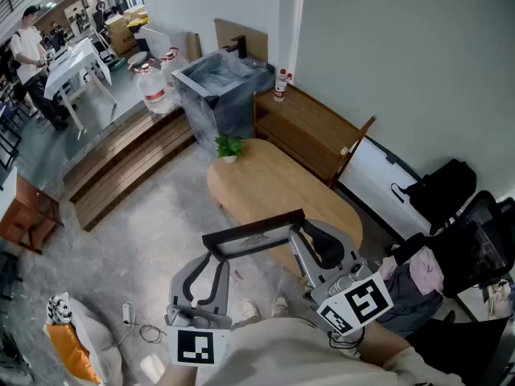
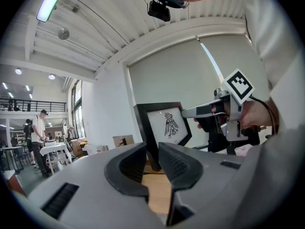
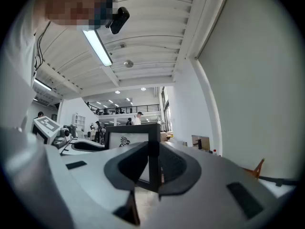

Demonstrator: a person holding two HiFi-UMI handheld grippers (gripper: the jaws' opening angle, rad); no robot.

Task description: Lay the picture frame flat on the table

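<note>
A black picture frame (image 1: 254, 235) with a white print of a bird figure stands upright, held over the near end of the oval wooden table (image 1: 265, 179). My left gripper (image 1: 216, 249) is shut on the frame's left edge, and my right gripper (image 1: 299, 233) is shut on its right edge. In the left gripper view the frame (image 2: 165, 124) rises between the jaws of the left gripper (image 2: 152, 159), and the right gripper (image 2: 228, 112) shows beyond it. In the right gripper view the right gripper (image 3: 153, 168) clamps the frame (image 3: 127, 140) edge-on. Whether its bottom edge touches the table is hidden.
A small potted plant (image 1: 229, 146) stands at the table's far end. A wooden bench (image 1: 310, 129) runs along the wall, with a grey block (image 1: 219, 84) beside it. A black bag (image 1: 438, 188) and a chair with clothes (image 1: 471, 252) are at the right. An orange bag (image 1: 68, 346) lies at the lower left.
</note>
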